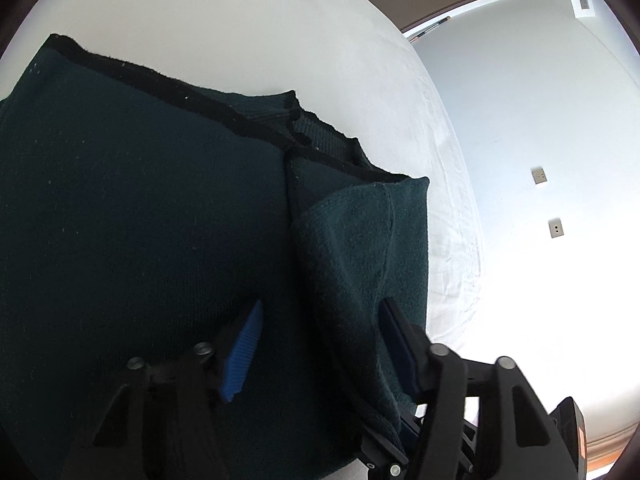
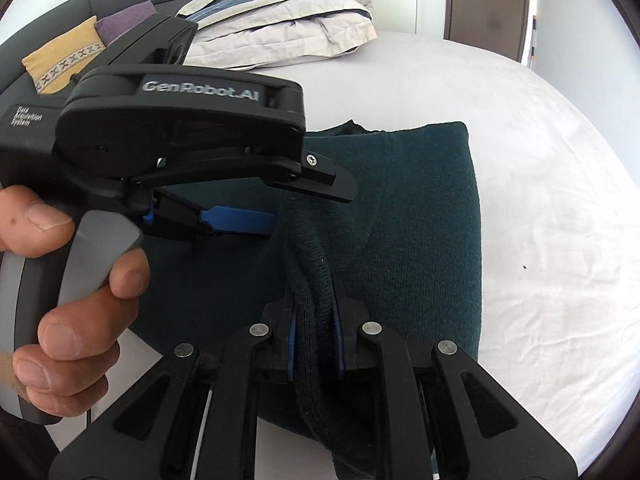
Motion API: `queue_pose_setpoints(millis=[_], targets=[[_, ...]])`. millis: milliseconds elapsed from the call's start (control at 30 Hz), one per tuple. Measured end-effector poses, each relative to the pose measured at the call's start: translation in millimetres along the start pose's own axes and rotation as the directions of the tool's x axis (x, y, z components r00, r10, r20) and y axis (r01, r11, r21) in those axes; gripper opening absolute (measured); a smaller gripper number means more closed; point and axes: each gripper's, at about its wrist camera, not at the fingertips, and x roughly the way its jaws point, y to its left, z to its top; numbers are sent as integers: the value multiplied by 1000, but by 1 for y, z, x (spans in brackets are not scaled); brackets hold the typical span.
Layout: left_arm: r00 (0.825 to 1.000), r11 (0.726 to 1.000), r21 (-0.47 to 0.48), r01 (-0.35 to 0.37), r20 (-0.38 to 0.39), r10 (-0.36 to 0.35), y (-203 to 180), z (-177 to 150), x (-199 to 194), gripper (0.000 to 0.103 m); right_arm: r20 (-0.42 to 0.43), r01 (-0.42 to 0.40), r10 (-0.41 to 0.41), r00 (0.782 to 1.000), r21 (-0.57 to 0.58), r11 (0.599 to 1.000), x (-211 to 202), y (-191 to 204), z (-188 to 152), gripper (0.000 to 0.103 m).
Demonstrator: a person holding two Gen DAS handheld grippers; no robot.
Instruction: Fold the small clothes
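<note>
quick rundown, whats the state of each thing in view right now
dark green garment: lying on the white bed, partly folded, one ridge of fabric pulled up
right tongs: shut on that ridge
left tongs: open, fingers either side of a fold
pillows: stacked at the head of the bed
door: closed

A dark teal knit sweater (image 2: 420, 232) lies partly folded on the white bed sheet (image 2: 540, 200), near the bed's near edge. Its right side lies flat with a straight folded edge; a raised ridge of fabric runs up its middle. In the left wrist view the sweater (image 1: 140, 220) shows a black-trimmed edge along its far side.
</note>
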Motion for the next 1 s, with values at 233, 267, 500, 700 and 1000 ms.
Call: queue_pose_setpoints(millis=[233,267,500,700,1000], targets=[[998,996,65,-61,25,60,-11,-3,-2,20,30,-23,23,999,22,999,-28,3,-17,21],[997,995,74,-67,28,65,-12,-3,-4,19,39,-12,12,999,11,1000,-34,5,-21,21],[997,991,115,-71,52,65,-24,1,-14,16,123,125,-114,986,-84,989,-79,22,-69,46],[999,995,96,-15,53,10,-24,3,-23,16,207,324,-278,938,-238,916,-95,45,-90,46],[998,995,92,-33,50,28,-16,3,-17,17,211,344,-286,935,-340,875,-102,66,-111,48]])
